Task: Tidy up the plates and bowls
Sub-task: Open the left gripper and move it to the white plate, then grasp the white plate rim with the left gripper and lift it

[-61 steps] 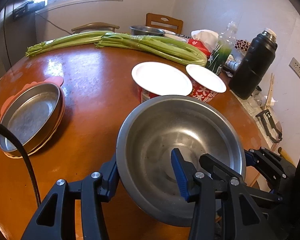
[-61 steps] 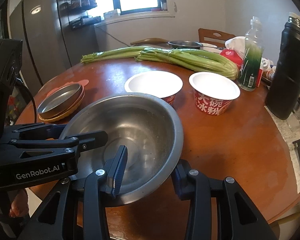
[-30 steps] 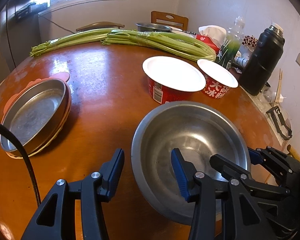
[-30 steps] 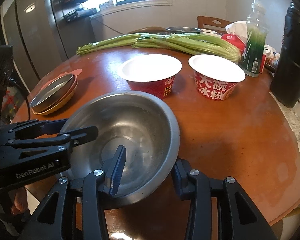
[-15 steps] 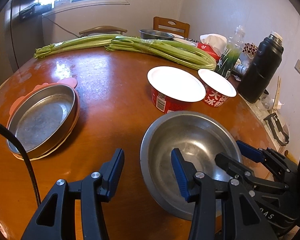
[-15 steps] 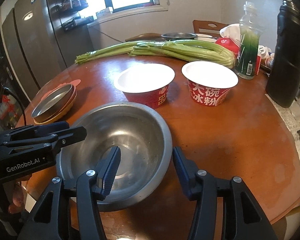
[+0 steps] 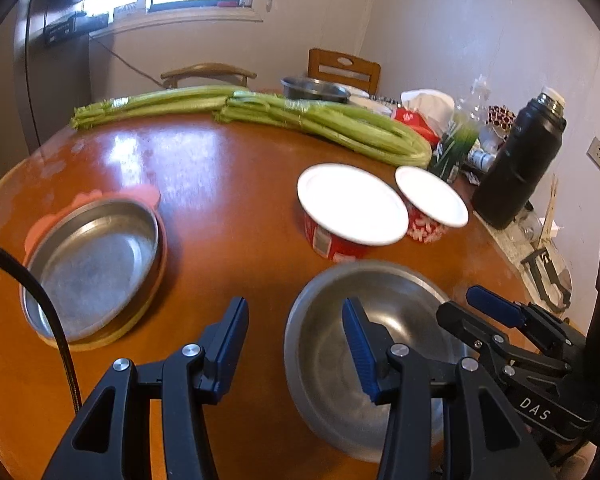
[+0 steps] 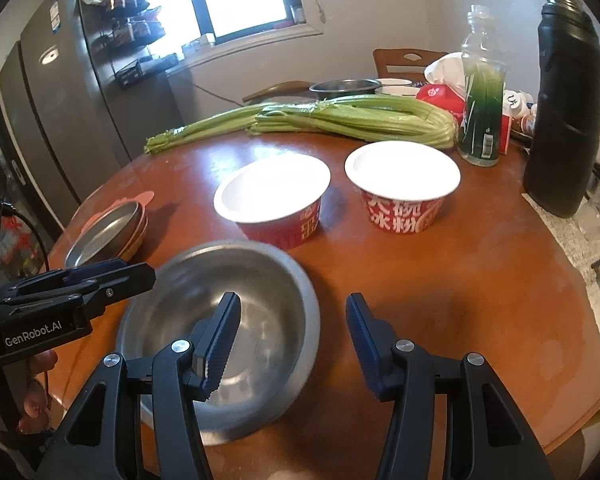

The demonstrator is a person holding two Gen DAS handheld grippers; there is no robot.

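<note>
A steel bowl (image 7: 400, 308) (image 8: 260, 280) rests on the round wooden table (image 7: 228, 184) near its front edge. My left gripper (image 7: 294, 344) hovers open over the bowl's left rim, one finger above the inside and one outside, neither pad touching. My right gripper (image 8: 292, 332) stands open the same way across the bowl's right rim. Each gripper shows in the other's view, the right gripper (image 7: 464, 306) beside the bowl and the left gripper (image 8: 140, 272) at its left. A shallow steel plate (image 7: 92, 264) (image 8: 104, 232) lies on stacked plates at the table's left.
Two red paper noodle bowls with white lids (image 7: 352, 204) (image 7: 432, 196) stand just beyond the steel bowl. Long celery bunches (image 7: 320, 120) lie across the far side. A black flask (image 7: 516, 164), a green bottle (image 8: 480, 112) and clutter crowd the right edge.
The bowl came down onto the table. The left gripper let go first, then the right opened off the rim. Both grippers have risen and pulled back a little.
</note>
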